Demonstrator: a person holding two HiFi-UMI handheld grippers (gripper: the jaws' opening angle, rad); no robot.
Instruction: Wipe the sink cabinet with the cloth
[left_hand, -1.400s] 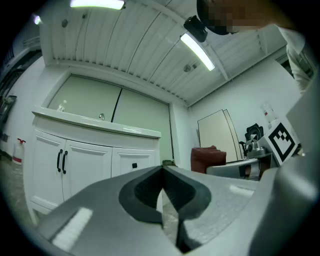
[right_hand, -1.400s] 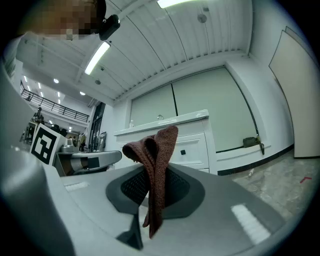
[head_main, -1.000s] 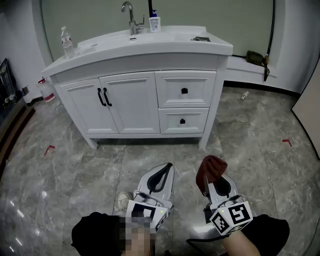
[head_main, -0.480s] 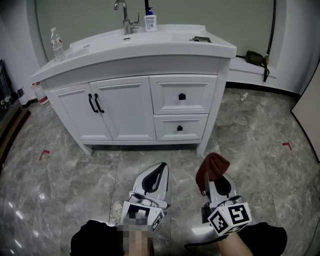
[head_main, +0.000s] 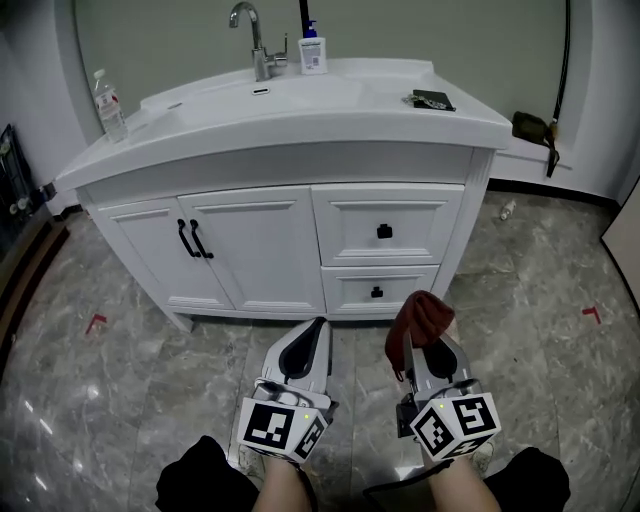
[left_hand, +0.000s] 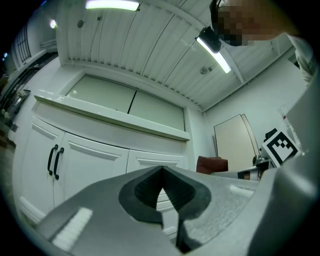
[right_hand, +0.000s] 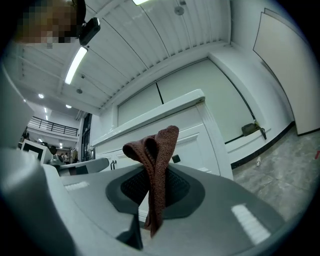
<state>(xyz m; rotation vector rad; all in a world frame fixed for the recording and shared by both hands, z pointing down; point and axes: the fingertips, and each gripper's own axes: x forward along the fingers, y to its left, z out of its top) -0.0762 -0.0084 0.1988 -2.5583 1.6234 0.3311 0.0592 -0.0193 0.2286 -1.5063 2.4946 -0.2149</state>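
I hold my right gripper (head_main: 430, 345) clamped on the folded dark-red cloth (head_main: 422, 315), its loose end bunched above the jaws as a wiping pad, facing the white sink cabinet (head_main: 300, 240) at 12 o'clock, while my left gripper (head_main: 318, 330) sits closed and empty alongside, apparently spare.

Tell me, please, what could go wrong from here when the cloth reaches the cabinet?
1. The right gripper holds the cloth by a narrow fold, with a small bunch past the jaws; pressing on the cabinet could let the jaw tips scrape the white front.
2. The water bottle stands near the left edge of the countertop; a wipe there may knock it off.
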